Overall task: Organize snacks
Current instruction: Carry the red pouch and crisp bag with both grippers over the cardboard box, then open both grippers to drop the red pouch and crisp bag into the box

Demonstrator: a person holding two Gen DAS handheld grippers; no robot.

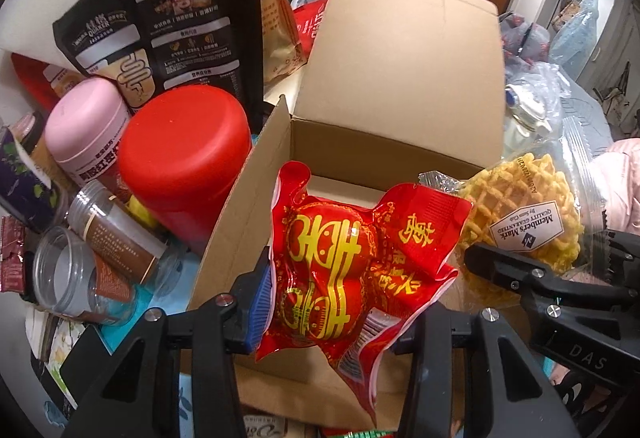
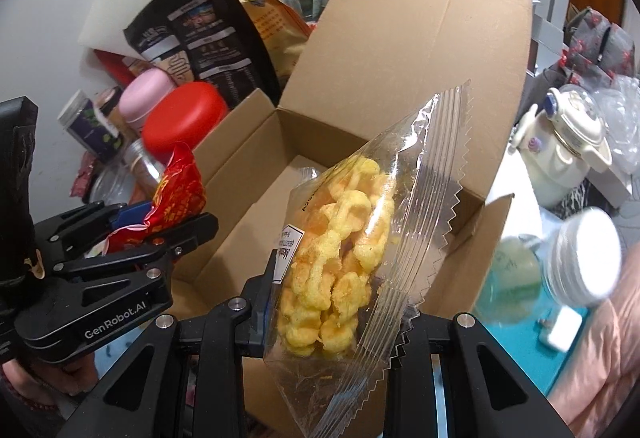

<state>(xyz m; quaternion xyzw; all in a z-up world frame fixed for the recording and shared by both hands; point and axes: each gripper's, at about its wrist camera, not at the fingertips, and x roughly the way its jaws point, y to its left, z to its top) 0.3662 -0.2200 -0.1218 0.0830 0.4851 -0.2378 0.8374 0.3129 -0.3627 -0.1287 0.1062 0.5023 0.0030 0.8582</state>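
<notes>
Cluttered tabletop (image 1: pixel 120 334) spreads beneath you, its blue surface crowded with jars and bags around an open cardboard box (image 1: pixel 400 50) whose tall flap stands up at twelve o'clock. Your left hand-held gripper (image 1: pixel 340 302) is clenched on a red snack packet (image 1: pixel 340 258) printed with yellow characters, and you hold it over the near edge of the box, at six o'clock of the opening. Your right hand-held gripper (image 2: pixel 336 314) grasps a clear bag of yellow waffle crisps (image 2: pixel 340 250), its blue pad pressing the left side of the bag, and you carry it above the box's near wall with the bare cardboard floor showing behind it. In the left wrist view the crisp bag sits at three o'clock of the red packet, just beside it. At nine o'clock of the box you have a red canister (image 1: pixel 188 162) touching the side flap, a pink-lidded tub (image 1: pixel 88 122) beyond it, and clear jars (image 1: pixel 88 270) lying on their sides. At ten o'clock a black oat bag (image 1: pixel 160 22) leans upright. At three o'clock of the box stands a cream teapot (image 2: pixel 568 142).
</notes>
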